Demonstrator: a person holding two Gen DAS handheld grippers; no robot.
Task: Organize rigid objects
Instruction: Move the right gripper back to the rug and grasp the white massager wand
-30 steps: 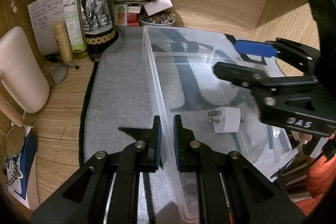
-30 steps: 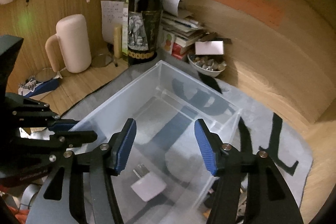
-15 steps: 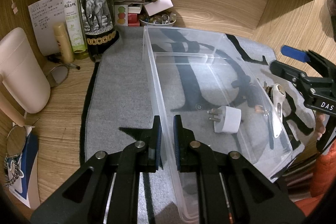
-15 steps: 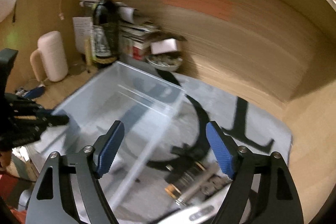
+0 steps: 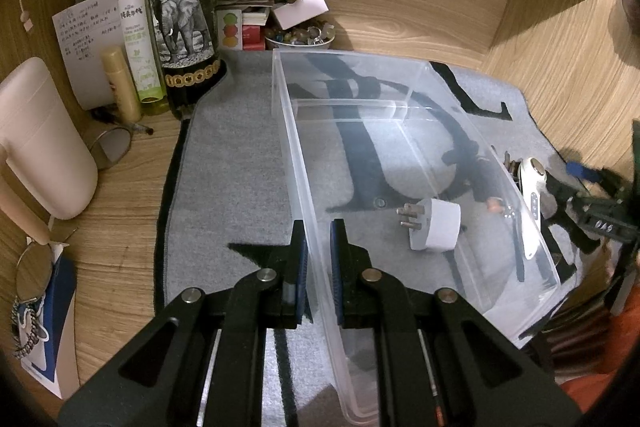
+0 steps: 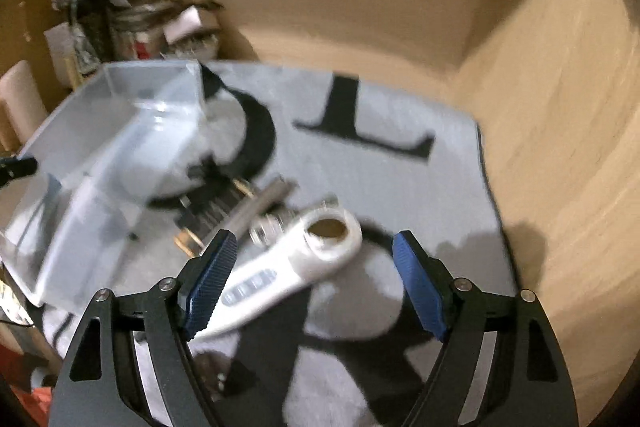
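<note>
Handheld white device — a hard plastic wand with a round head and a row of buttons — lies on the grey mat just outside the clear bin, beside a small clutter of metal bits. It looks light, stiff and a little slick, so the narrow handle seems the better place to pinch than the broad head. The right gripper hangs over it with jaws wide apart and empty. The left gripper is clamped on the bin's near wall. A white plug already sits inside, with plenty of bare floor left — though the bin's wall stands between device and bin.
</note>
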